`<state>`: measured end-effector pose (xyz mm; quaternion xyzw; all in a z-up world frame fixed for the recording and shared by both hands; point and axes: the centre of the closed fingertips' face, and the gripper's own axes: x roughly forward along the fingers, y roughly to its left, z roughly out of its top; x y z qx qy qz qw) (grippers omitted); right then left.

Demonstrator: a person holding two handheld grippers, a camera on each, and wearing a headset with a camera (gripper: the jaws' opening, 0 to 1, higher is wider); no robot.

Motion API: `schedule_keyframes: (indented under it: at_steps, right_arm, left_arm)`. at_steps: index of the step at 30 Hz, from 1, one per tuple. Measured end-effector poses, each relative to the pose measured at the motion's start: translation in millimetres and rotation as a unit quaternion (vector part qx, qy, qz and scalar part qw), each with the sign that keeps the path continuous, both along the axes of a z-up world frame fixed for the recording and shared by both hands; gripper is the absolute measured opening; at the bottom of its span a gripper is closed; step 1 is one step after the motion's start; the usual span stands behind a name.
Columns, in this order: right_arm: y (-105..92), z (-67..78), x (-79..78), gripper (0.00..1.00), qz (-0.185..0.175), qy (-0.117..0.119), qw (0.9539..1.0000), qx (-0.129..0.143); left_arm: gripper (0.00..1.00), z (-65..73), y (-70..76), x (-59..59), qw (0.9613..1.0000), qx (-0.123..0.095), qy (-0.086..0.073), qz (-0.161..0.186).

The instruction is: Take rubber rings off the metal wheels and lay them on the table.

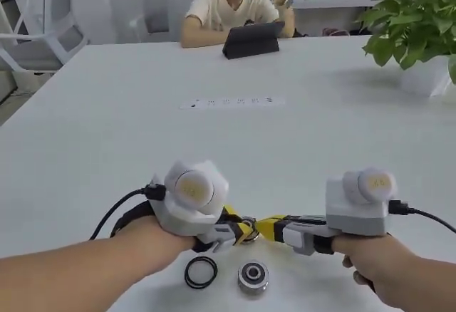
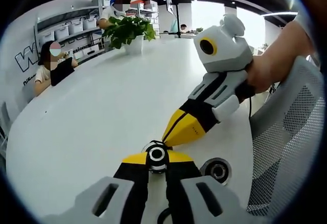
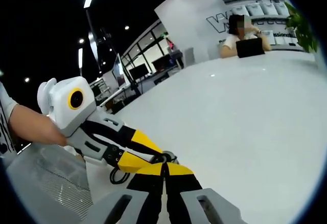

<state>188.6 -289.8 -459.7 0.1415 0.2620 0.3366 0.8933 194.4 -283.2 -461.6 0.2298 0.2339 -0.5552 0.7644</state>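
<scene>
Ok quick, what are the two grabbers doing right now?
Left gripper: closed on a metal wheel.
Right gripper: closed, tips at that wheel; whether they pinch anything cannot be told.

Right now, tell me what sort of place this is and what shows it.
Probably an open-plan office or meeting area: a long white table, a person seated at its far end behind a tablet, and wall shelves of storage bins in the left gripper view.
</scene>
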Motion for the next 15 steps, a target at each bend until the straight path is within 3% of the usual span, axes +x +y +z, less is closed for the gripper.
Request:
schedule_keyframes:
  at_steps: [12, 14, 15]
  right_arm:
    - [3.9, 1.7, -1.6, 0.00, 0.009, 0.002, 0.9999, 0.008]
    - [15.1, 15.5, -3.7, 0.00, 0.025, -0.007, 0.9985, 0.049]
    - [9.2, 10.3, -2.0, 0.00, 0.021, -0.011, 0.9996, 0.016]
  left_arm:
    - [0.06, -0.2, -0.1, 0.0, 1.0000, 0.001, -0.007, 0.001]
    - [0.06, -0.4, -0.2, -0.2, 1.0000, 0.002, -0.006, 0.002]
    - [0.06, -0.3, -0.2, -0.1, 1.0000, 0.001, -0.007, 0.002]
